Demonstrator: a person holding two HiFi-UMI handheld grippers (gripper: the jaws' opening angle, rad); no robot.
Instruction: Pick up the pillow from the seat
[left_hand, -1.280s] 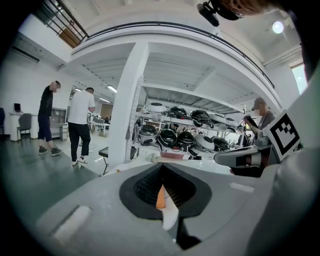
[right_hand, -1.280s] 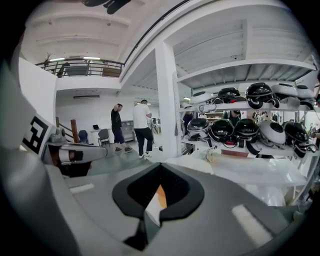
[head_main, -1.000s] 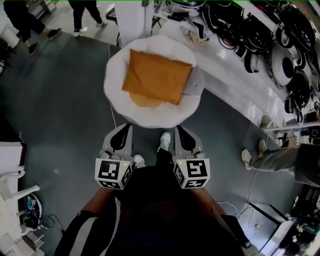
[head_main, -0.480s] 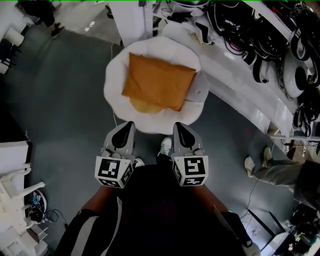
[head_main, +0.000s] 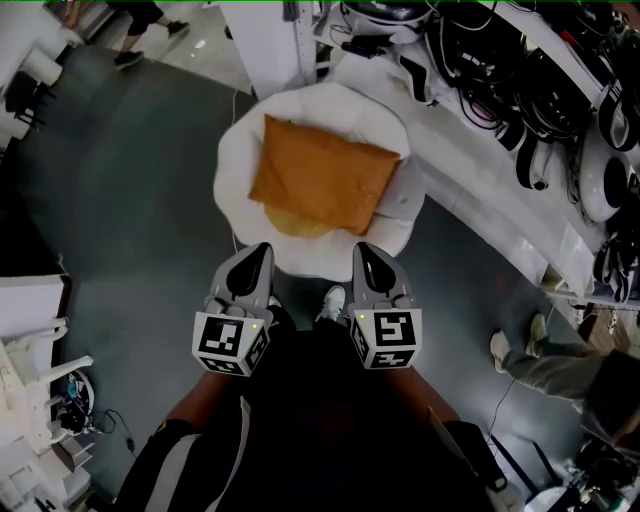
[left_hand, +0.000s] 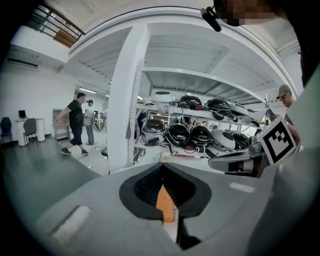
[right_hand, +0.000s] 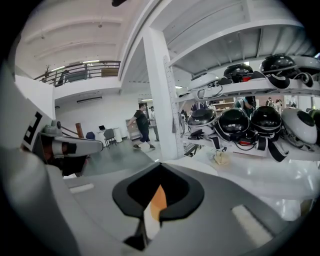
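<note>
While both pairs of jaws sit pressed together with nothing between them, my left gripper (head_main: 262, 250) and right gripper (head_main: 362, 248) are held side by side, aimed forward and slightly down. Likely reason: one gripper per side of wide, soft target.

Orange rectangular fabric pillow (head_main: 322, 177) lies flat and skewed just ahead of jaw tips, on white round padded seat (head_main: 232, 160). Rounder yellow cushion (head_main: 292, 222) peeks out beneath its near edge.

My judgement: jaws must open before any bite.

White shelf of helmets (head_main: 470, 165) ahead-right, close to seat. Right gripper needs care there.
</note>
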